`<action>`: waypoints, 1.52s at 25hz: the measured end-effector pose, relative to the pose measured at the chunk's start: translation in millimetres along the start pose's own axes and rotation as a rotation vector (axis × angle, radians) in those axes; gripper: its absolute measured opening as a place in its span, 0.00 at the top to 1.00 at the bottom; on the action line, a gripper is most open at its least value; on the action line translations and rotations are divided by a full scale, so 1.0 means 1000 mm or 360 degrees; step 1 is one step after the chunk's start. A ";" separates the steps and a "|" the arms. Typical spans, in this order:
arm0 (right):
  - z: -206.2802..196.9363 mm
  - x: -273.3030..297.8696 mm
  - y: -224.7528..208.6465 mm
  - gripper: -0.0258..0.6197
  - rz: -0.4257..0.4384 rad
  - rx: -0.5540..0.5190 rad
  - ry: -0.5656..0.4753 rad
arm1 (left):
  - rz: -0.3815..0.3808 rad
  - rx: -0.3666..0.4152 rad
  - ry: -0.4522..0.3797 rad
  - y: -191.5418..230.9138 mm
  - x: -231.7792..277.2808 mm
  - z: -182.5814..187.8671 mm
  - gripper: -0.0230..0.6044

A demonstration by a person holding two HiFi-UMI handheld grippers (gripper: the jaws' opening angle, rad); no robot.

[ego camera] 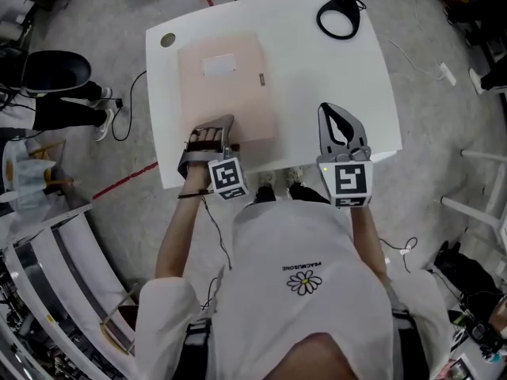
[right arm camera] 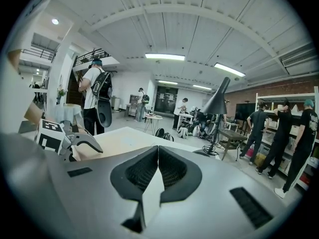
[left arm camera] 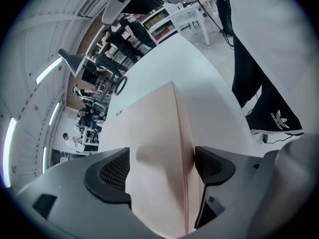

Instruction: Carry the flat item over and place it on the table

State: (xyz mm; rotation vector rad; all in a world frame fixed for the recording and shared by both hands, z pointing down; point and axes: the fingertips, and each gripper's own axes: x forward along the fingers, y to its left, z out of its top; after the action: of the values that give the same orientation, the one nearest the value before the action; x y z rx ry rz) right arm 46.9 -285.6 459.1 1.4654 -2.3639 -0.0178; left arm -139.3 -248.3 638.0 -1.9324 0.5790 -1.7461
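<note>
Head view, with both gripper views. The pale pink flat paper envelope (ego camera: 226,85), which carries a white label, lies on the white rectangular table (ego camera: 333,77), left of centre, with its near edge towards me. My left gripper (ego camera: 212,133) is clamped on that near edge, close to the left corner. In the left gripper view the black ribbed pads (left arm camera: 112,176) press on both faces of the sheet, which runs edge-on between them. I cannot tell whether the gripped edge rests on the tabletop or is raised slightly. My right gripper (right arm camera: 158,158) hovers over the table's near right part with its jaws closed tip to tip and nothing between them. A black desk lamp (ego camera: 339,18) stands at the far right corner, well apart from the envelope. The paper buckles into a soft bulge just ahead of the pads, so I judge the item light, thin and pliable rather than stiff. Held by one edge, it will probably sag and swing. The face looks smooth, so it could slip. A grip at mid-edge, or a second hold on the opposite side, should keep it flatter.
</note>
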 end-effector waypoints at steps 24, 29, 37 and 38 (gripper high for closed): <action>0.122 0.007 0.003 0.94 0.0102 -0.0232 -0.0541 | 0.0522 -0.0831 -0.0685 0.163 -0.129 0.054 0.30; 0.146 -0.001 0.002 0.94 0.0076 -0.0173 -0.0670 | 0.1079 -0.1158 -0.0935 0.229 -0.202 0.043 0.71; 0.160 -0.017 -0.001 0.94 0.0047 -0.0044 -0.0775 | 0.1539 -0.1829 -0.1326 0.240 -0.267 0.023 0.93; 0.158 -0.017 -0.003 0.94 0.0022 -0.0023 -0.0756 | 0.1561 -0.1858 -0.1312 0.236 -0.269 0.020 0.93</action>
State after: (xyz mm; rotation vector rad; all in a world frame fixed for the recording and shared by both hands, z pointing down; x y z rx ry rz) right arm 7.9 -299.7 305.7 1.5746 -2.7295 -0.4226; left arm -146.1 -276.2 280.5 -2.0667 1.9685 0.1522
